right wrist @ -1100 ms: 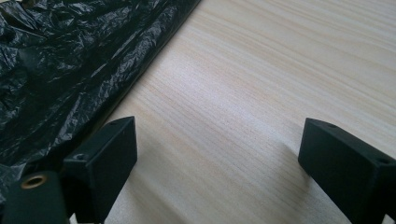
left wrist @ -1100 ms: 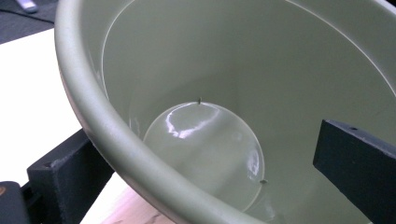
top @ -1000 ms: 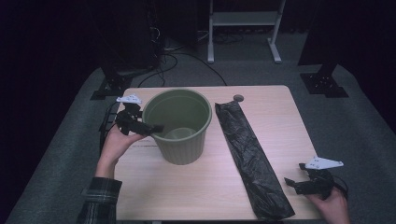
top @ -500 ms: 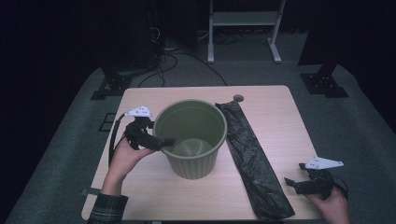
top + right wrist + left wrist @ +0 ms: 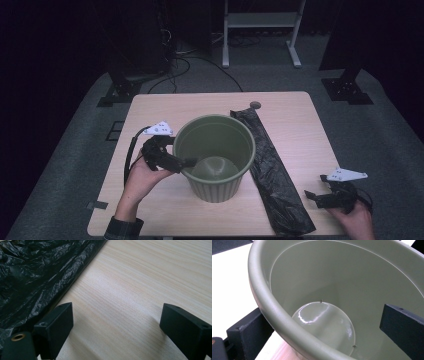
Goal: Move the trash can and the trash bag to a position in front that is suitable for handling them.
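Your left gripper (image 5: 186, 162) has its jaws over the rim of the green bin (image 5: 215, 159). One jaw is inside the bin and one is outside, as the left gripper view shows. The jaws look wide there, with a gap beside the wall, so I cannot tell if they really pinch the rim. The bin stands upright near the middle of the surface (image 5: 295, 125), and nothing is inside it.

The black bag (image 5: 272, 175) lies flat in a long strip just to the right of the bin, touching or almost touching its side. Your right gripper (image 5: 314, 196) rests low near the front right corner. Its jaws are apart with nothing between them, right beside the edge of the bag.

It looks like you are putting the bin in place so the bag can go in. To do this well, squeeze the rim firmly so the bin cannot slip or tip. Move it slowly and keep its bottom flat on the surface. Try not to push the bin onto the bag, or the bag will be hard to pick up. When the bin is steady, slide one right jaw under the bag's edge and pinch just the top layer.
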